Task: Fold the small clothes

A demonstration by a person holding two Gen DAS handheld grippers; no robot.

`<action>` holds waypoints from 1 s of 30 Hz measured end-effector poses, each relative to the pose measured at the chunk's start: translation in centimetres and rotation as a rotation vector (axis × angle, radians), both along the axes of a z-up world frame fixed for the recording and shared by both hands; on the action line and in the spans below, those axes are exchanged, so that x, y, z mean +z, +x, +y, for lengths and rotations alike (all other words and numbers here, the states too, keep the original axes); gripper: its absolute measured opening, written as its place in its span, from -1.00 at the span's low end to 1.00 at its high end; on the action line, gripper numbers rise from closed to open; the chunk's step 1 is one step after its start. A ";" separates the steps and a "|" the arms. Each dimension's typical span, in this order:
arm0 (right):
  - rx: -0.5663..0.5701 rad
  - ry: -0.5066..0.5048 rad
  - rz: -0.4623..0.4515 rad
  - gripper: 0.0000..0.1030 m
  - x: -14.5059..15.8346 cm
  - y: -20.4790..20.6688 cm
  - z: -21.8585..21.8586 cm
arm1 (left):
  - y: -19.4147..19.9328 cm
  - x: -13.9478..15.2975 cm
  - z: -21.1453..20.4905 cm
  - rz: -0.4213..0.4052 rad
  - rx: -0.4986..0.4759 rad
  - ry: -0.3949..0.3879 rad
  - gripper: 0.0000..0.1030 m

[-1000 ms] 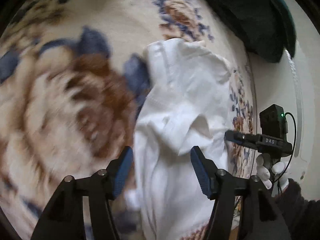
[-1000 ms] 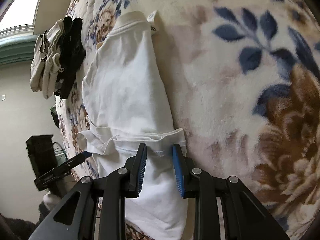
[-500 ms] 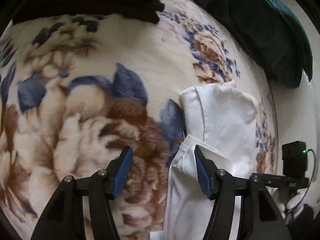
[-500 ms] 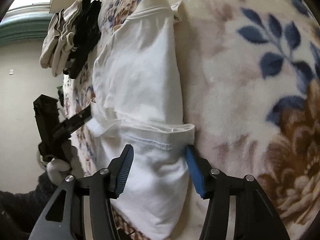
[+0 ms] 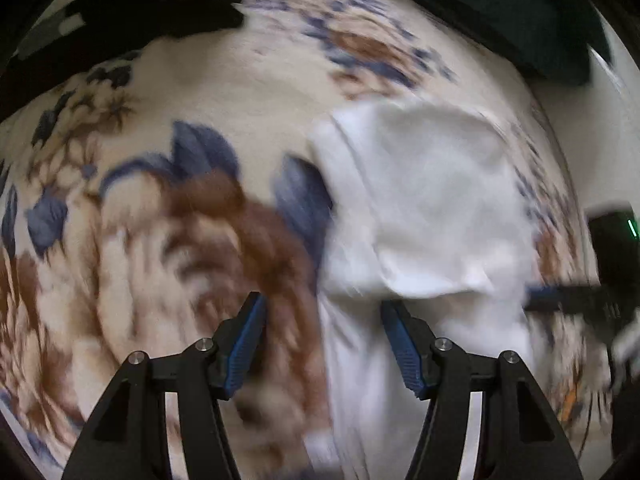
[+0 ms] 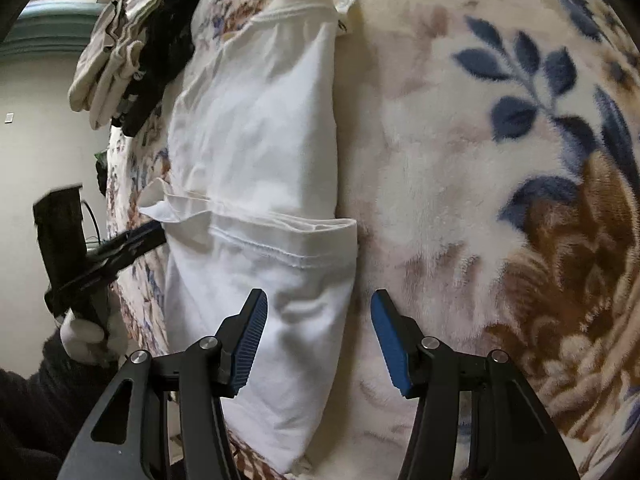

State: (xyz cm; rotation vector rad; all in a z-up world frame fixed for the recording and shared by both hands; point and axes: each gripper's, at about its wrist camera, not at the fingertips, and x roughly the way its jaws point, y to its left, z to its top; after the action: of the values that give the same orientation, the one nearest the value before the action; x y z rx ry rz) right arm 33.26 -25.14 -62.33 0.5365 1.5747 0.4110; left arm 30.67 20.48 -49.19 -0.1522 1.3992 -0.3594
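A white garment [image 6: 256, 132], folded lengthwise into a long strip, lies on the floral blanket [image 6: 480, 160]. A hem band crosses its middle. My right gripper [image 6: 318, 312] hovers open over the strip's near right edge, with cloth under the gap and the pads clear of it. In the blurred left wrist view the same garment [image 5: 420, 208] sits to the right. My left gripper [image 5: 322, 320] is open astride its left edge, pads not pressing. Each gripper shows in the other's view: the left gripper [image 6: 120, 248] beside the cloth in a gloved hand, the right gripper [image 5: 568, 300] at the edge.
A stack of folded pale and black clothes [image 6: 132, 52] lies at the far end of the blanket, and black clothes [image 5: 140, 12] show top left in the left wrist view. A dark green cushion [image 5: 500, 12] lies beyond the garment. The bed's edge and a wall are left of the strip.
My right jaws have spread apart off the garment's hem fold. The left gripper swung away over the blanket, then back toward the garment, staying open.
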 end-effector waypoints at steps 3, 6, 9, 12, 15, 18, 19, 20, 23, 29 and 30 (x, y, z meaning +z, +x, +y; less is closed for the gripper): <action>-0.042 0.022 0.003 0.10 -0.4 0.3 -0.2 | 2.2 -0.1 1.9 0.025 0.123 -0.121 0.12; -0.064 0.068 -0.015 0.10 -0.4 0.4 -0.2 | 2.4 0.0 3.3 0.057 0.146 -0.329 0.12; -0.093 0.122 -0.016 0.07 -1.2 0.5 -0.6 | 2.1 -2.4 3.2 0.172 0.106 -0.445 0.14; -0.127 0.163 -0.026 -0.26 -1.4 0.5 -1.0 | 1.5 -2.3 2.8 0.139 0.073 -0.415 0.13; -0.113 0.156 -0.065 -0.55 -0.5 0.2 -0.9 | 1.1 -0.9 1.6 0.053 0.030 -0.350 -0.04; -0.113 0.126 -0.099 -0.71 0.6 -0.2 -0.5 | 0.5 0.7 0.5 -0.028 0.002 -0.296 -0.68; -0.114 0.103 -0.110 -0.71 1.0 -0.3 -0.3 | 0.2 1.2 0.2 -0.051 -0.001 -0.278 -0.75; -0.115 0.082 -0.120 -0.72 1.4 -0.5 -0.2 | -0.1 1.6 0.0 -0.067 0.001 -0.262 -0.77; -0.124 0.044 -0.142 -0.73 2.6 -1.1 -0.1 | -1.0 2.6 0.2 -0.104 0.024 -0.249 -0.81; -0.169 0.041 -0.180 -0.73 4.3 -2.2 -0.8 | -1.6 3.8 1.1 -0.118 0.079 -0.264 -0.82; -0.174 0.032 -0.202 -0.74 4.8 -2.3 -0.8 | -1.6 4.1 1.1 -0.127 0.077 -0.267 -0.83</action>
State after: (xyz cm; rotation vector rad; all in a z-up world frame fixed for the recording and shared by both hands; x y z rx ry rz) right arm 30.95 -25.90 -57.56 0.6313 1.3185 0.3471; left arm 29.03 21.53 -45.04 -0.3950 1.2125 -0.4831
